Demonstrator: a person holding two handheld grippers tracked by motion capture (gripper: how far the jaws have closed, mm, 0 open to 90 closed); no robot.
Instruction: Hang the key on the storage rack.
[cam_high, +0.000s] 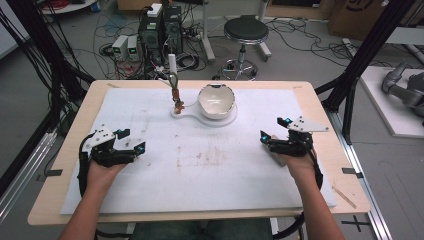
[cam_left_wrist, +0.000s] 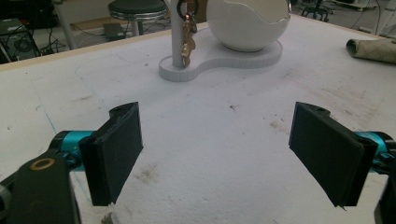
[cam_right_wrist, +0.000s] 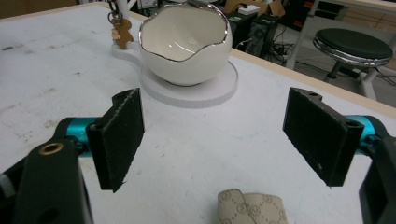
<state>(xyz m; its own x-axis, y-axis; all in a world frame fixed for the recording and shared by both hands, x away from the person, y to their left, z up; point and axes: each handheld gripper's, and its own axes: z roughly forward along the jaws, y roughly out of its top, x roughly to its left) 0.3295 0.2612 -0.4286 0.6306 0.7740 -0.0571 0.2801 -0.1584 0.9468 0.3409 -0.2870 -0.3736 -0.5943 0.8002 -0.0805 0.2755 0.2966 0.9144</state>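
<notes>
Both grippers rest low on the white mat, one at each side of the table, with nothing held. The left gripper sits at the near left, its jaws spread wide and empty, as the left gripper view confirms: bare mat lies between the two black pads. The right gripper sits at the near right, jaws likewise wide. Just beside it, on its near side, lies a small rolled patterned item, seemingly a folded pouch or wallet, though the views are too poor to say which. It lies below and between the right jaws, not yet gripped.

At the far middle of the mat stands a white stand carrying an egg-shaped white bowl with a silver rim, open at the top and empty. On the left end of the same stand rises a thin post, from which a small brown key charm hangs.

Judgement: the step in hand appears to be the right gripper taking up the rolled item. To do this well, the gripper should tip down and draw back slightly so the roll sits squarely between the pads, then close across its short width, not its ends, so it does not unroll or slip. The close should be firm but gradual. The left gripper should keep clear of the stand, as a knock to the post could set the charm swinging.
</notes>
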